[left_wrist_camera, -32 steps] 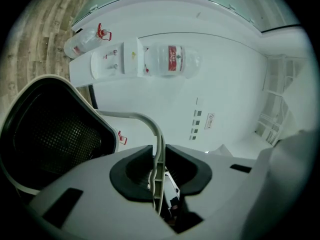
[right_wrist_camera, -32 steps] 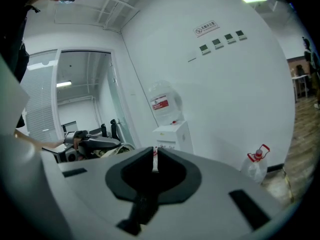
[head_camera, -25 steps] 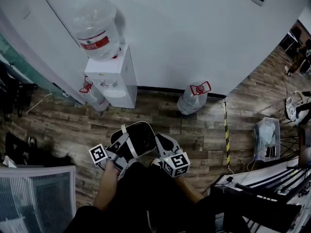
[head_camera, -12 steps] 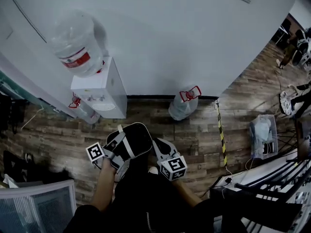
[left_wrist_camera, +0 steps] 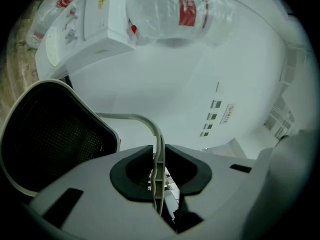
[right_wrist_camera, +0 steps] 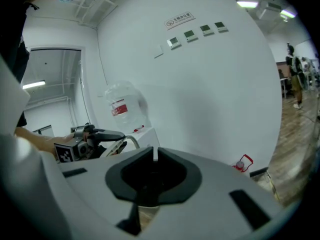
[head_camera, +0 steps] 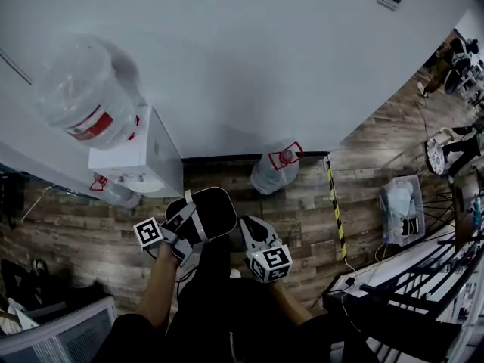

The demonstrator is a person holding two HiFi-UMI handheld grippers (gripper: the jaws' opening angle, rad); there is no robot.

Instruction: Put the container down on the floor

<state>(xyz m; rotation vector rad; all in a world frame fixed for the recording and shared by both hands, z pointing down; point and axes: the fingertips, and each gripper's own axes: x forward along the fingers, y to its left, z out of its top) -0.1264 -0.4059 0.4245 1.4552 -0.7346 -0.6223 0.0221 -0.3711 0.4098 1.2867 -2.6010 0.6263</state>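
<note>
**Item: container** (head_camera: 212,212). A black bin with a pale rim and a pale hoop handle (left_wrist_camera: 150,129). It is carried in the air above the wood-plank floor (head_camera: 302,203), in front of the person's body and not yet set down.

**Left gripper** (head_camera: 185,229). The jaws are pinched on the handle strip, which stands edge-on between them in the left gripper view. From these jaws the bin's body hangs at about 9 o'clock in that view.

**Right gripper** (head_camera: 253,233). The jaws are pressed together. A thin pale sliver shows at their tips, and what it is cannot be made out. In the head view the container lies at about 10 o'clock from this gripper, just beside it.

**Governing relation.** The left gripper alone clearly bears the load. In the head view the bin's long axis runs roughly from 7 to 1 o'clock, and the open floor lies beyond it at 12 to 2 o'clock.

**Nearby.**
- A water dispenser (head_camera: 136,161) stands at 10 o'clock.
- A spare bottle (head_camera: 268,172) stands on the floor at 1 o'clock, apart from the bin.

**Judgement.** Lowering will likely go straight down under the left gripper.
</note>
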